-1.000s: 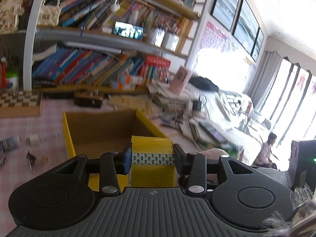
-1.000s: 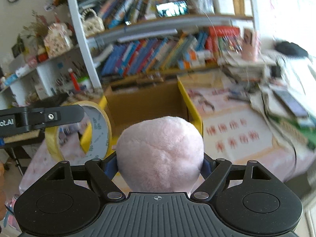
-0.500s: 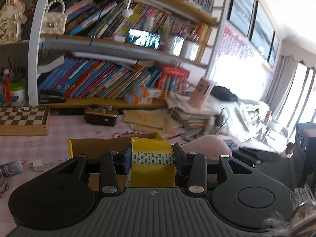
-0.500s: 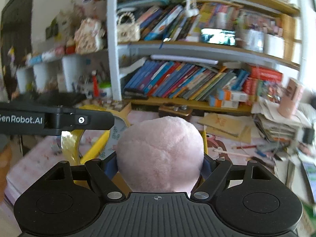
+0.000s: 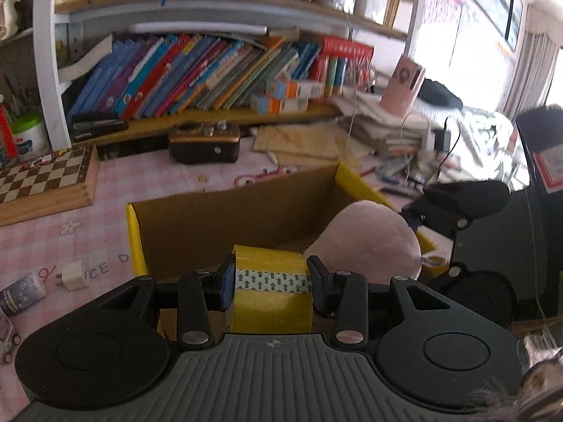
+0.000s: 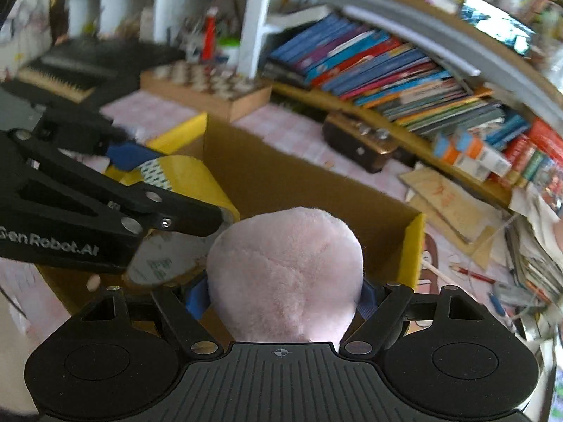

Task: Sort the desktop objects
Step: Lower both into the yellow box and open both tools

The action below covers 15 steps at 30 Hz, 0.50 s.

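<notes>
Left gripper (image 5: 270, 283): jaws clenched on a yellow tape roll (image 5: 272, 292), pads on its two flat sides, held over the near edge of the cardboard box (image 5: 225, 221).
Right gripper (image 6: 285, 290): jaws grasping a pink plush toy (image 6: 285, 274), wedged between them above the same box.
Box: open on the pink-checked table (image 5: 52, 232).

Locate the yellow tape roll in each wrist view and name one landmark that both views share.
Left wrist: the yellow tape roll sits bottom centre, clamped between the left gripper pads, seen edge-on.
Right wrist: the roll is left of centre, under the left gripper's black finger, beside the pink plush toy.
Shared landmark: the open cardboard box with yellow edges, behind the roll in both views.
</notes>
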Available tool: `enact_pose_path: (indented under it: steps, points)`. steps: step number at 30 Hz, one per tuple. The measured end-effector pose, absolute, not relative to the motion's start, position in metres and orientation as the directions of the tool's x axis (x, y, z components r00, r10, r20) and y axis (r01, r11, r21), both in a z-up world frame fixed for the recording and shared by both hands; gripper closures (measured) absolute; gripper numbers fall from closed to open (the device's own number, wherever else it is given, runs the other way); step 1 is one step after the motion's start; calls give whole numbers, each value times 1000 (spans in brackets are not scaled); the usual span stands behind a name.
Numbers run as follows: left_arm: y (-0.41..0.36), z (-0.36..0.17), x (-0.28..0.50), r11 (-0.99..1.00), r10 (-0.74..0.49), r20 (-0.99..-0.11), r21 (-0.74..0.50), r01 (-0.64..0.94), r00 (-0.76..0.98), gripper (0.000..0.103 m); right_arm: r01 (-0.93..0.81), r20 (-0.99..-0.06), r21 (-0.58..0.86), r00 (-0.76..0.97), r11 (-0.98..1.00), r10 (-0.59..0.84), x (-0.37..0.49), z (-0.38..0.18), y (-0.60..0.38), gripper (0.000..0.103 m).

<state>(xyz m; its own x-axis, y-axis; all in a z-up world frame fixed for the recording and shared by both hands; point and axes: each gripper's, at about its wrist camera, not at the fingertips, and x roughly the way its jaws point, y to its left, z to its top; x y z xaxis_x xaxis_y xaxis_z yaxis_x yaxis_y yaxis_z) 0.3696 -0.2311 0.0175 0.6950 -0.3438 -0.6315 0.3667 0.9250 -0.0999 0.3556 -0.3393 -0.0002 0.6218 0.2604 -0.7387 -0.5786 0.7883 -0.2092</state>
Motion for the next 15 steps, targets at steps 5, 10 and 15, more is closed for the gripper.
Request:
enact_pose_path:
  steps: [5,10,15]
  points:
    - [-234,6,378,927,-323,-666,-78,367,672,64,-638,-792,-221,559,737,247,370,-12,-329,21]
    - [-234,1,379,930,-313,-678,-75,360,666,65,-658,-811,-215,532,721,244,375,-18,-326,18]
    - [-232,4,376,931,-317,-648,-74,357,693,56,-658,-801,-229,546,718,244,375,-18,-324,15]
